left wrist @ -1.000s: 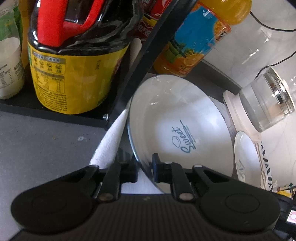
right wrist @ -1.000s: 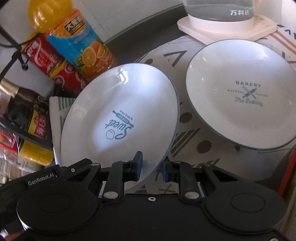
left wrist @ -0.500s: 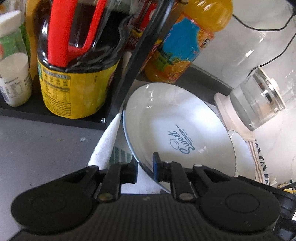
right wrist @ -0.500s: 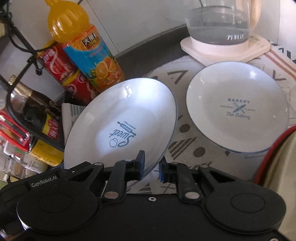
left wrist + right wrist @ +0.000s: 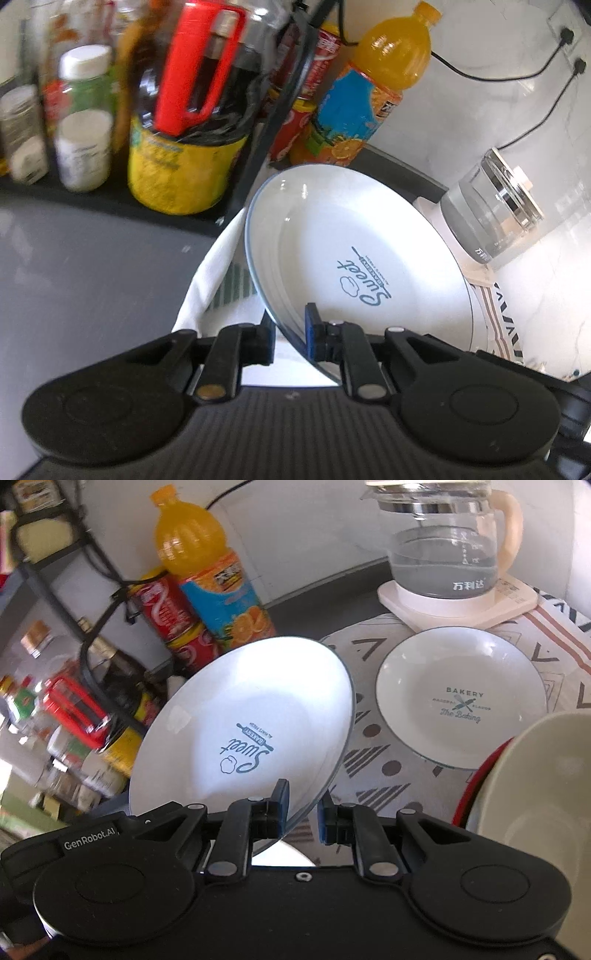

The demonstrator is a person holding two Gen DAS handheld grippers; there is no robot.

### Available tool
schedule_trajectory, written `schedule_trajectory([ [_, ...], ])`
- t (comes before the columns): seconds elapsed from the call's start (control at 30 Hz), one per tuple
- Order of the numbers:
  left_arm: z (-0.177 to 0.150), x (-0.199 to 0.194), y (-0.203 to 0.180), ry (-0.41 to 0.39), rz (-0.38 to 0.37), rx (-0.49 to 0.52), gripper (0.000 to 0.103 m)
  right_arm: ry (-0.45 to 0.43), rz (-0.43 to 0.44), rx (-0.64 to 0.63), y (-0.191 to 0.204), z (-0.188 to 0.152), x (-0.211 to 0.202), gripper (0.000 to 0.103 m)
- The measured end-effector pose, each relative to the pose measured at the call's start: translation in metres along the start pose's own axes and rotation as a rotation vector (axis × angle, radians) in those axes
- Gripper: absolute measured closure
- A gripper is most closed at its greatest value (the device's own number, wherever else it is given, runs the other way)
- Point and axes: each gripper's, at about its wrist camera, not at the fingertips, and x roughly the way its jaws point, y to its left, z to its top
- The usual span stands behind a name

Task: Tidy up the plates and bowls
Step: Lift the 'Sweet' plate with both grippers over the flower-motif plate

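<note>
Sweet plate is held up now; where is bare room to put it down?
Free: the grey counter left of the white cloth, and the patterned mat before the Bakery plate. Crowded: the bottle rack, and the kettle corner. The Sweet plate hangs from both grippers.

Both views sit on the grippers and look forward and steeply down along their black fingers, which fill the lower third of each frame.

The left wrist view looks from close in over the white blue-rimmed "Sweet" plate (image 5: 354,266) at frame centre, with a black rack of bottles (image 5: 236,184) in the upper left and a clear glass kettle (image 5: 491,210) at the right edge.

The right wrist view faces the same plate (image 5: 243,734) from its other side, also close. Shared too are the orange juice bottle (image 5: 210,572), near the top of both frames, and the kettle (image 5: 443,550), here upper right. Only this view shows the white "Bakery" plate (image 5: 461,701) at centre right.
</note>
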Motion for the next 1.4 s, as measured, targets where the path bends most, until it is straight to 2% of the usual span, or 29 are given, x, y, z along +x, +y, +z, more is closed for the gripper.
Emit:
schedule_trajectory([
  [0.4, -0.055, -0.056, 0.019, -0.056, 0.077, -0.096, 0.089, 0.036, 0.09, -0.104, -0.004, -0.037, -0.038, 0.088],
  [0.7, -0.096, -0.081, 0.021, -0.089, 0.118, -0.156, 0.089, 0.068, 0.124, -0.149, -0.006, -0.059, -0.055, 0.088],
  [1.03, -0.128, -0.096, 0.021, -0.092, 0.135, -0.183, 0.089, 0.093, 0.134, -0.194, -0.013, -0.081, -0.069, 0.088],
  [1.4, -0.146, -0.089, 0.021, -0.049, 0.15, -0.162, 0.089, 0.125, 0.097, -0.201, -0.021, -0.094, -0.071, 0.088],
])
